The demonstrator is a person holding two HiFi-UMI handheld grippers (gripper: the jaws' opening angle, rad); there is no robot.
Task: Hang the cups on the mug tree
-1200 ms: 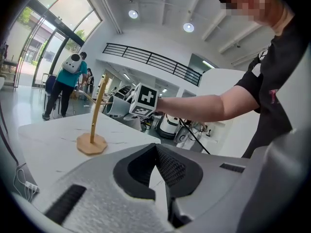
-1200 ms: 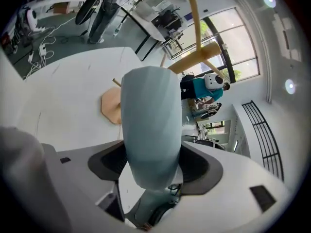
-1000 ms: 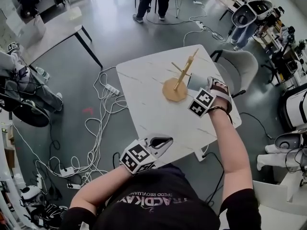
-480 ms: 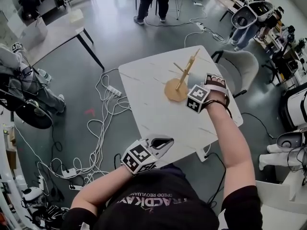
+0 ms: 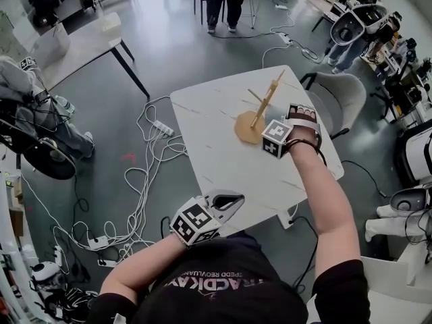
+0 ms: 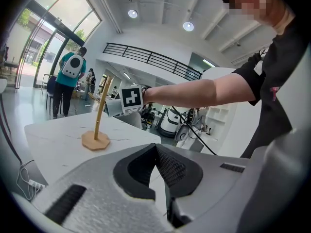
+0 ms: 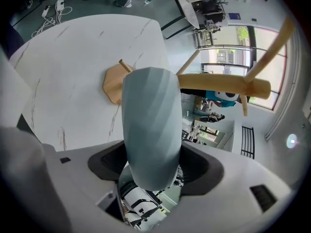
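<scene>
A wooden mug tree [image 5: 262, 106] stands on its octagonal base [image 5: 246, 128] at the far part of the white marble table [image 5: 223, 154]. My right gripper [image 5: 273, 124] is just right of the tree, shut on a pale blue-grey cup [image 7: 150, 130]. In the right gripper view a wooden peg [image 7: 223, 85] crosses right behind the cup's top, with the base [image 7: 114, 84] below on the table. My left gripper [image 5: 227, 199] rests at the table's near edge, jaws together and holding nothing. The left gripper view shows the tree [image 6: 100, 114] and the cup far ahead.
A grey chair [image 5: 341, 94] stands beyond the table's right corner. Cables and a power strip [image 5: 159, 127] lie on the floor to the left. Another table [image 5: 77, 42] is at the upper left, and people stand at the far side of the room.
My right gripper has moved the cup a little left, closer to the tree's pegs. The left gripper has stayed where it was.
</scene>
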